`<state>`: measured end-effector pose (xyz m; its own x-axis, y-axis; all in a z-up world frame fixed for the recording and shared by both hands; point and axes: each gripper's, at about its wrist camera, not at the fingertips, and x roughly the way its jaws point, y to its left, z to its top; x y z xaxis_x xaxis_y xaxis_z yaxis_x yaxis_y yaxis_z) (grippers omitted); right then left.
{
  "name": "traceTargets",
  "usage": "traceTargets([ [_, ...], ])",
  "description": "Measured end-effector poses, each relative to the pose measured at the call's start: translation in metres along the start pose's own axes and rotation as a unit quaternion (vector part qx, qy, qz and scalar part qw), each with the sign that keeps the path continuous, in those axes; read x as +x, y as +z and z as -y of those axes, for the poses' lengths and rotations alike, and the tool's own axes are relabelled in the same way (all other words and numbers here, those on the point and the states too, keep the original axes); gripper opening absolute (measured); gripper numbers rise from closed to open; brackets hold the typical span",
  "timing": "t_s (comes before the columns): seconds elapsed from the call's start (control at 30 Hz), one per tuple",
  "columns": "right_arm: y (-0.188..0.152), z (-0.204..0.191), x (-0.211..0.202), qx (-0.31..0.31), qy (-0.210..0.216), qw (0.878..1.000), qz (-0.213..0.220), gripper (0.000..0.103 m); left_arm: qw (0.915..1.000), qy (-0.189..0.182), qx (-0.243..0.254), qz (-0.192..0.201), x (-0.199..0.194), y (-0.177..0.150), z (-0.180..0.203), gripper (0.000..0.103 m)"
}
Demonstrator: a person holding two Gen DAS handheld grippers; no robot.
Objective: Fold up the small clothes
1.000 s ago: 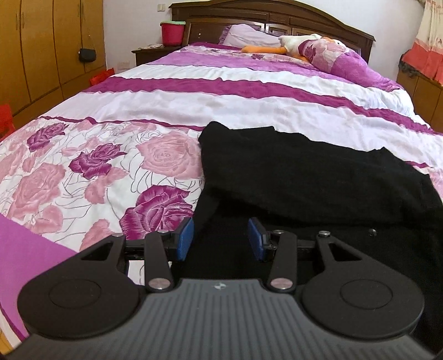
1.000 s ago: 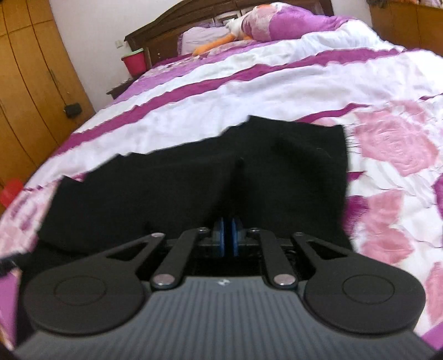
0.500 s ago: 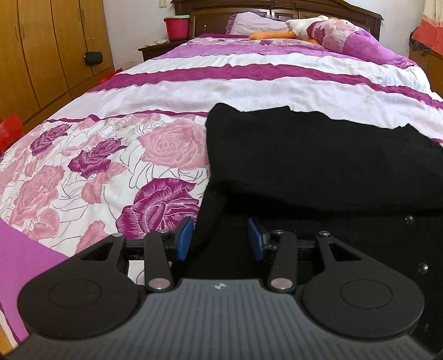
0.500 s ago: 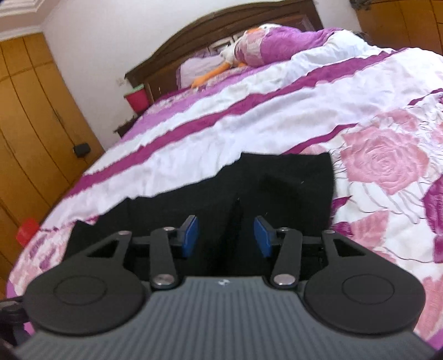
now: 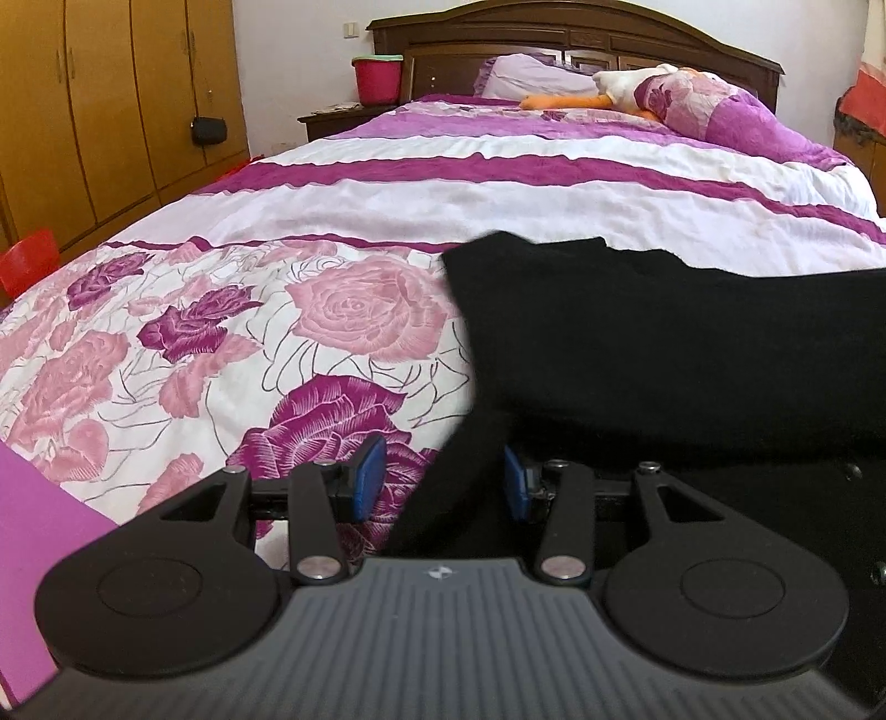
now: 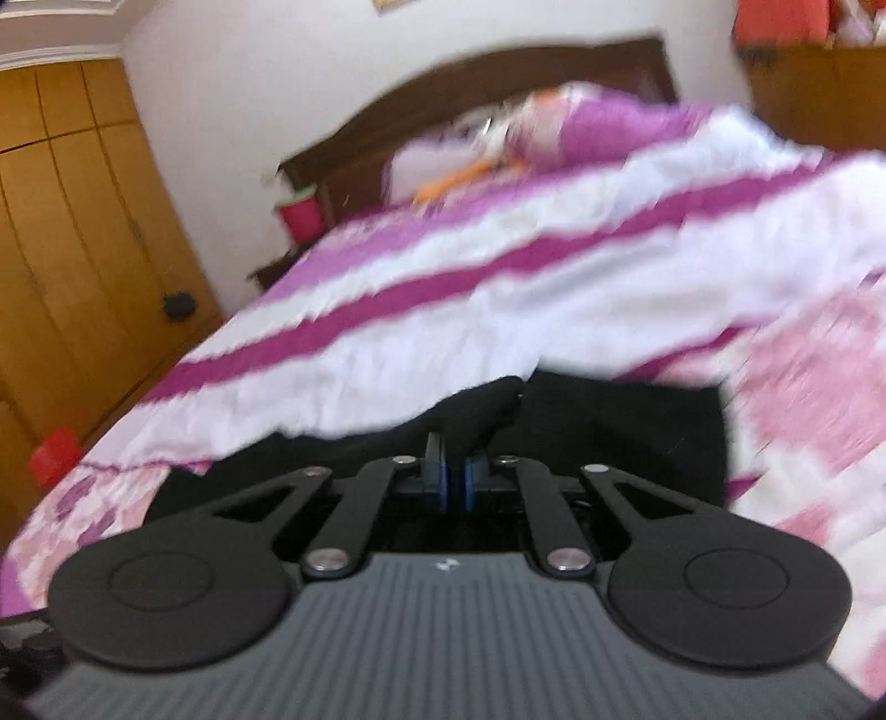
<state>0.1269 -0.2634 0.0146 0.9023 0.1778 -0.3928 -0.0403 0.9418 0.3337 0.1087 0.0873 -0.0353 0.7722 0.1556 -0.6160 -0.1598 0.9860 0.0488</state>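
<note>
Black garment (image 5: 664,343) spread on the bed (image 5: 498,183).
Left gripper (image 5: 440,482) low at the garment's near left edge, blue pads half apart, cloth between them, unpressed. Right gripper (image 6: 454,479) pinched tight on a raised fold of the garment (image 6: 487,404); view blurred.

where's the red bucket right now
In the left wrist view the red plastic bucket sits far upper left on the wooden nightstand, left of the dark headboard.
</note>
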Motion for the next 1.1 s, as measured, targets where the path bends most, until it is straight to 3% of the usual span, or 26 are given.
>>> traceTargets([
  [0.1,-0.003,0.008,-0.008,-0.015,-0.040,0.999,0.012,0.009,1.0000,0.000,-0.002,0.001,0.002,-0.001,0.000,0.051],
  [0.27,-0.026,0.026,0.022,-0.015,-0.063,0.996,-0.054,0.012,0.9998,0.005,0.017,0.001,-0.001,-0.002,0.004,0.052],
  [0.4,-0.034,0.031,0.028,-0.010,-0.065,0.996,-0.058,0.013,0.9994,-0.026,0.018,-0.015,-0.023,0.002,0.001,0.052],
  [0.57,-0.025,0.025,-0.003,-0.009,-0.077,0.996,-0.048,0.014,0.9975,-0.062,0.000,0.035,-0.047,0.010,-0.001,0.052],
  [0.7,-0.024,0.025,-0.018,-0.045,-0.089,0.993,-0.056,0.014,0.9971,-0.053,0.016,0.052,-0.029,0.018,0.008,0.053],
  [0.87,-0.042,0.049,-0.004,-0.045,-0.107,0.989,-0.095,0.009,0.9987,-0.044,0.022,0.012,0.016,0.007,0.014,0.057],
  [1.1,-0.054,0.060,-0.006,-0.019,-0.086,0.994,-0.069,0.009,0.9984,-0.047,0.022,0.022,0.014,0.003,0.011,0.059],
])
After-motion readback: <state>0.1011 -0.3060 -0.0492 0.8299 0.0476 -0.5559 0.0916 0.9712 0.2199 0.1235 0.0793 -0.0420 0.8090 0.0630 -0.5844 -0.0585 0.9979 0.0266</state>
